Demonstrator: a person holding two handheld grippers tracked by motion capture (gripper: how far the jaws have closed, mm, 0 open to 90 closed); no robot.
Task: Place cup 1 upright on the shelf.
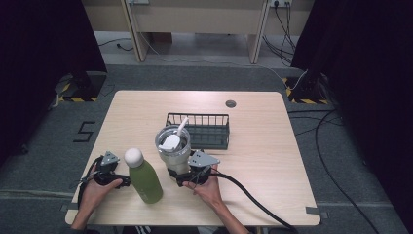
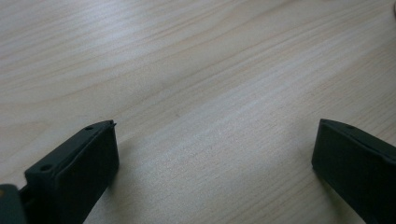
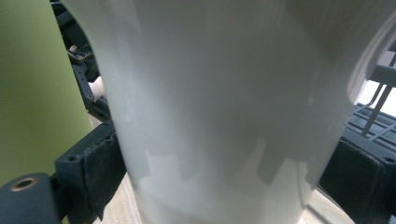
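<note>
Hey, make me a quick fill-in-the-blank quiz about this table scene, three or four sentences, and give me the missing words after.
1. The bottle with the white cap is ____ in colour.
2. The right gripper has its jaws on either side of the ____.
3. The left gripper has nothing between its jaws, which stand ____.
4. The black wire basket stands ____ the tumbler, farther from the person.

Missing words: green; tumbler; open; behind
</note>
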